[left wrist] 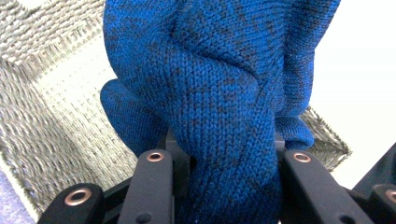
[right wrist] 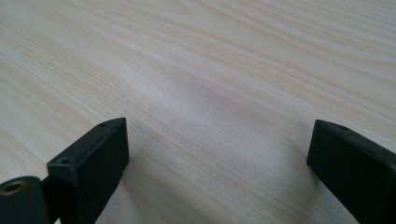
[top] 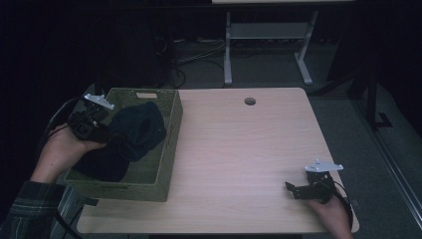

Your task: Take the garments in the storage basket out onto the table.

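Note:
A dark blue knitted garment hangs partly lifted over a green woven basket at the table's left. My left gripper is shut on a thick fold of it; in the left gripper view the blue knit bulges up between the two black jaws, with the basket's weave behind it. Near the front right edge my right gripper lies low over the wooden table, open. Its jaws stand wide apart over bare wood.
The basket takes up the table's left side and overhangs its left edge. A round cable hole sits at the back of the tabletop. Beyond the table, a white desk frame and cables lie on the dark floor.

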`<move>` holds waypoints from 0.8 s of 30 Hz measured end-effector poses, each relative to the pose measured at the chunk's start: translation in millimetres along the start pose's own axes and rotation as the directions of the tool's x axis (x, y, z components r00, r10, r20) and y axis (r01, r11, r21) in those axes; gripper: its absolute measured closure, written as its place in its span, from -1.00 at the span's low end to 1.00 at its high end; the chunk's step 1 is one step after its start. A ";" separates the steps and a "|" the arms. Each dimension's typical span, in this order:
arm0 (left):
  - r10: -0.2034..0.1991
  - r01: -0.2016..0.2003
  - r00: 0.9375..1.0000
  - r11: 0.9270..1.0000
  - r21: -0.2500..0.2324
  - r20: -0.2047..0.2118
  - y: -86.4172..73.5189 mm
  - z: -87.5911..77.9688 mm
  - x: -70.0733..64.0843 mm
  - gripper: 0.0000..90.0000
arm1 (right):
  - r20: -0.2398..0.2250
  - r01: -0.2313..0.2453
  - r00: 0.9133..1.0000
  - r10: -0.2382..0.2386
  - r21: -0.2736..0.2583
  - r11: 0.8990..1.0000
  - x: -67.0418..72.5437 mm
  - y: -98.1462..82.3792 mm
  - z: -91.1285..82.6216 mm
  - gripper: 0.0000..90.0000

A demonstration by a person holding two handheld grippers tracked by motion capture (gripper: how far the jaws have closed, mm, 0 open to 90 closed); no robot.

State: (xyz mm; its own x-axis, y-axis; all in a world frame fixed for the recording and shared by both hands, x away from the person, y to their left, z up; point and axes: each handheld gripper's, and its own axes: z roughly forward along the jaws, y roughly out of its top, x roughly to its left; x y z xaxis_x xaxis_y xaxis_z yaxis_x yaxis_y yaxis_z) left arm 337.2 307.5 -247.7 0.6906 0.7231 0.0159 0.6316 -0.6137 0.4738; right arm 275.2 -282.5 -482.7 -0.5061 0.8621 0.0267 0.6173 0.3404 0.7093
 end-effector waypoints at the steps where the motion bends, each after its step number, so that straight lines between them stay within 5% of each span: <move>1: 0.003 -0.003 1.000 1.000 -0.004 0.001 1.5 -1.1 -0.7 0.48 | 0.000 -0.001 1.000 0.001 -0.002 1.000 0.0 -0.1 0.1 -0.88; 24: 0.058 -0.053 0.997 0.994 -0.093 0.058 38.1 -8.8 -21.1 0.48 | 0.002 0.000 1.000 0.000 -0.001 1.000 0.0 -0.1 0.1 -0.88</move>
State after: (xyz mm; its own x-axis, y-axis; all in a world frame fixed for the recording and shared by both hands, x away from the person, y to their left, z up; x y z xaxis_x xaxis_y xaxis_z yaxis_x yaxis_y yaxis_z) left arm 343.6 271.7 -222.2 0.7454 0.6665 -0.0078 0.5589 -0.6186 0.5522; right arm 275.2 -282.5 -482.9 -0.5049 0.8628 0.0257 0.6169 0.3398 0.7099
